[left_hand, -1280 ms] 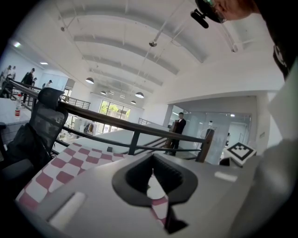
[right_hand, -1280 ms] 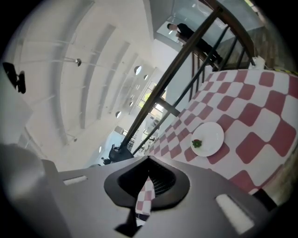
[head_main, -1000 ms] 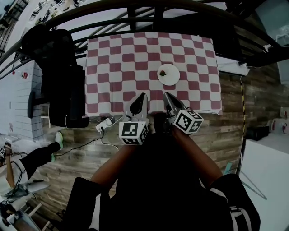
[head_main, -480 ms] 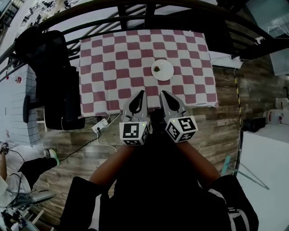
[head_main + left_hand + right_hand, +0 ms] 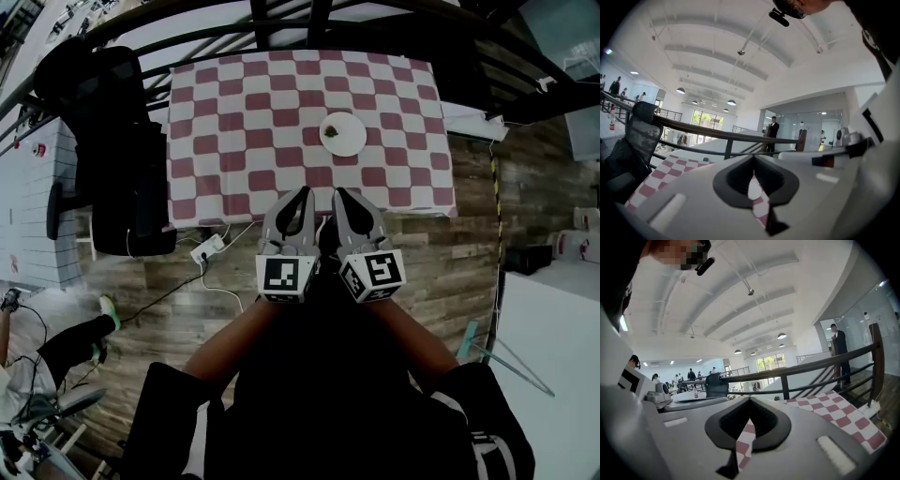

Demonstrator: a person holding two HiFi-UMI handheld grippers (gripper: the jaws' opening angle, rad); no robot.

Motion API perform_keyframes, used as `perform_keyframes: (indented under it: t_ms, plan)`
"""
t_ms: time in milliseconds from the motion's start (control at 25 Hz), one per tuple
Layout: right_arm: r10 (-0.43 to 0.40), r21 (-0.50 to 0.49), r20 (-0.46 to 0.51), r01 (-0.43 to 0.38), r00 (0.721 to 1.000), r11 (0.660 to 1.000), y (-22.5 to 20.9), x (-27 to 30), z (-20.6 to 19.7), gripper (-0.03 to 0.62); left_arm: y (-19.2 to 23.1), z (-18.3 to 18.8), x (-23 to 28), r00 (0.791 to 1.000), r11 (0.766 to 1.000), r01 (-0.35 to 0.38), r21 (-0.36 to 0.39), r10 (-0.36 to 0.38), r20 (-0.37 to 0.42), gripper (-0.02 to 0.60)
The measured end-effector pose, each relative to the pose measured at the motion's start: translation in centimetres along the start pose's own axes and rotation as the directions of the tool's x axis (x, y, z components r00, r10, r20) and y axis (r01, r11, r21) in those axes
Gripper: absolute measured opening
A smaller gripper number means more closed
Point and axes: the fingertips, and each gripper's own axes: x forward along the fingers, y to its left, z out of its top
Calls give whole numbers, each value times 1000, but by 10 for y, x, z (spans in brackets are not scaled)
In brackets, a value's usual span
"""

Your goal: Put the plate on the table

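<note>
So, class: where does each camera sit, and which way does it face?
Head view: on the person's head, facing steeply down at the checked table and plate; forearms, left gripper, right gripper show.
Left gripper view: on the left gripper, facing along its shut jaws toward the railing.
Right gripper view: on the right gripper, facing likewise.
Shared: both gripper views show checked table and railing.

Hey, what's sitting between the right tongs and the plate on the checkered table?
Only bare checkered tablecloth. In the head view, nothing stands between the shut right tongs and the plate.
</note>
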Motion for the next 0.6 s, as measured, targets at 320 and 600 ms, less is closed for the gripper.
perform_keyframes:
  t_ms: [320,600]
  plan:
    - [12,-51,23,-10,1000,999,10,2,8,-3,1,10,-4,1000,999,2,42,-3,22,9]
    - [47,-71,25,-45,999,996,20,16,14,-3,10,20,-3,999,998,-20,61,18,39,9]
